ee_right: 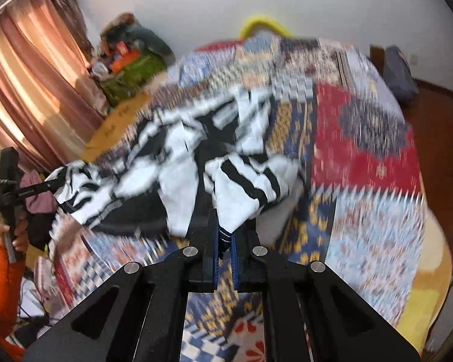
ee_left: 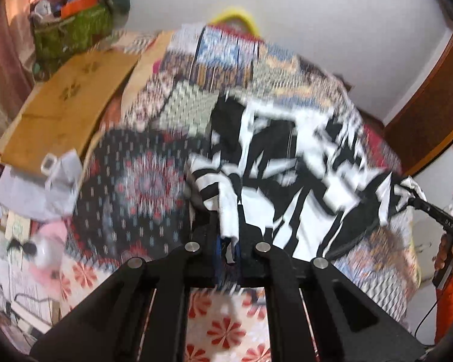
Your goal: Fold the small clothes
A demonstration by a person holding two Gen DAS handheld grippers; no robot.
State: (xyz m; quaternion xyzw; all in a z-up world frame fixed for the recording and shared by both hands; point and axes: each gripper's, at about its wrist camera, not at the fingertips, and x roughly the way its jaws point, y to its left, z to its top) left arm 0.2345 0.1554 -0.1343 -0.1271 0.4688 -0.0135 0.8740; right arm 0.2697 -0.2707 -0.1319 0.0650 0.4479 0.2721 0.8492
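A: Ok, where's the garment?
B: Blk/white shirt [ee_left: 287, 163] lies on the patchwork bedspread [ee_right: 362, 157], near edge lifted off it. Frames blurry.
A: Left claw?
B: Left claw [ee_left: 229, 241] is clenched on a white fold of the shirt, cloth pinched betw the pads.
A: Right claw?
B: Right claw [ee_right: 225, 241] is clamped on another white corner, striped sleeve just beyond it. Each claw also shows in the other's view, gripping the shirt's far corner; orange sleeve [ee_right: 1, 277] behind it.
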